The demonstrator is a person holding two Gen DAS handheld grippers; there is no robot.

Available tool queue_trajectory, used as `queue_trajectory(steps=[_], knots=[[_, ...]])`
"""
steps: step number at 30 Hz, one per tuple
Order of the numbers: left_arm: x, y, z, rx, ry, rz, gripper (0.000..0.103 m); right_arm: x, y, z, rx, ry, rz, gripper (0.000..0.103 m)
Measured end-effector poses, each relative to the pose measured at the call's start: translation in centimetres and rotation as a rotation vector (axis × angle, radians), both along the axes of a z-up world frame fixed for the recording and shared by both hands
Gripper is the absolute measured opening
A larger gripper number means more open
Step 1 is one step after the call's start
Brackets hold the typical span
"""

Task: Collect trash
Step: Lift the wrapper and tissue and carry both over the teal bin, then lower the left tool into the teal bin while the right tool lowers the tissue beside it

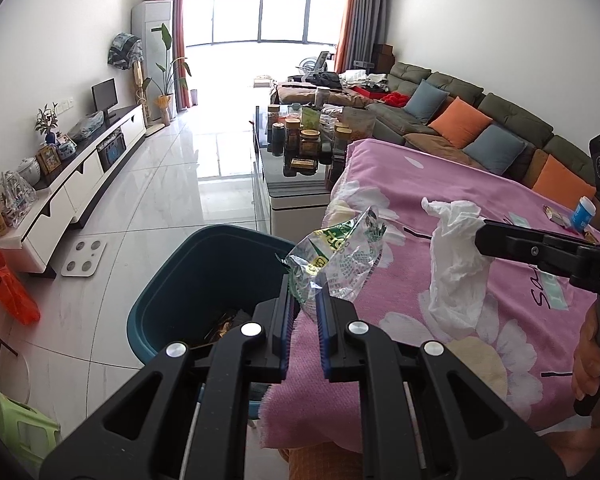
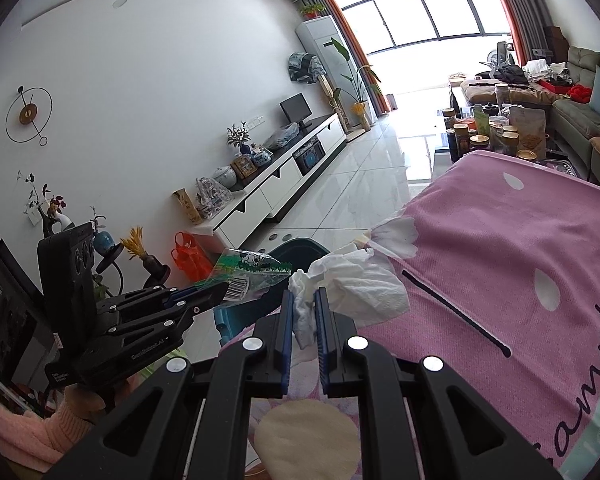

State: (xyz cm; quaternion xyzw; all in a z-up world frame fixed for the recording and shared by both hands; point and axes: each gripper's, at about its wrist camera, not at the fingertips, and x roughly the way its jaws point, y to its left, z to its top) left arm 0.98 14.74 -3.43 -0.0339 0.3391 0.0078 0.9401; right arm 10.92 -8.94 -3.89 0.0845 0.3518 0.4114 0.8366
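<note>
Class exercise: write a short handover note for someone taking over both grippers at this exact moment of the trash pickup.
Left gripper: shut on the clear plastic wrapper, held near the teal bin, beside the table edge.
Right gripper: shut on the crumpled white tissue, lifted over the pink tablecloth.
Done: both pieces picked up; the bin already holds some trash.
Left: drop the wrapper, then the tissue, into the bin. Small items, including a blue-capped container, remain at the table's far side; check whether they are trash.

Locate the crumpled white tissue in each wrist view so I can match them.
Left wrist: crumpled white tissue right of centre, hanging from the right gripper.
Right wrist: centre, clamped between the fingers.
Shared landmark: teal trash bin beside the pink blanket.
</note>
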Motion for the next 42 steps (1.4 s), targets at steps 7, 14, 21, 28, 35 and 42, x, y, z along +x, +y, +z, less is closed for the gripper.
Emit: queue_trajectory(steps=[7, 14, 21, 28, 35, 42], knots=[[0.1, 0.0, -0.1, 0.002, 0.000, 0.012, 0.011, -0.1, 0.7, 0.2, -0.003, -0.002, 0.014, 0.010], [0.3, 0.2, -0.2, 0.005, 0.001, 0.026, 0.012, -0.1, 1.6, 0.4, -0.005, -0.002, 0.025, 0.010], [0.0, 0.2, -0.3, 0.007, 0.005, 0.040, 0.012, -0.2, 2.4, 0.5, -0.007, -0.008, 0.047, 0.010], [0.1, 0.4, -0.2, 0.008, 0.007, 0.054, 0.011, -0.1, 3.3, 0.7, -0.009, -0.008, 0.063, 0.010], [0.0, 0.3, -0.3, 0.010, 0.009, 0.067, 0.011, -0.1, 3.9, 0.4, -0.013, -0.004, 0.076, 0.010], [0.3, 0.7, -0.5, 0.010, 0.011, 0.082, 0.012, -0.2, 4.6, 0.3, -0.018, -0.001, 0.084, 0.010]])
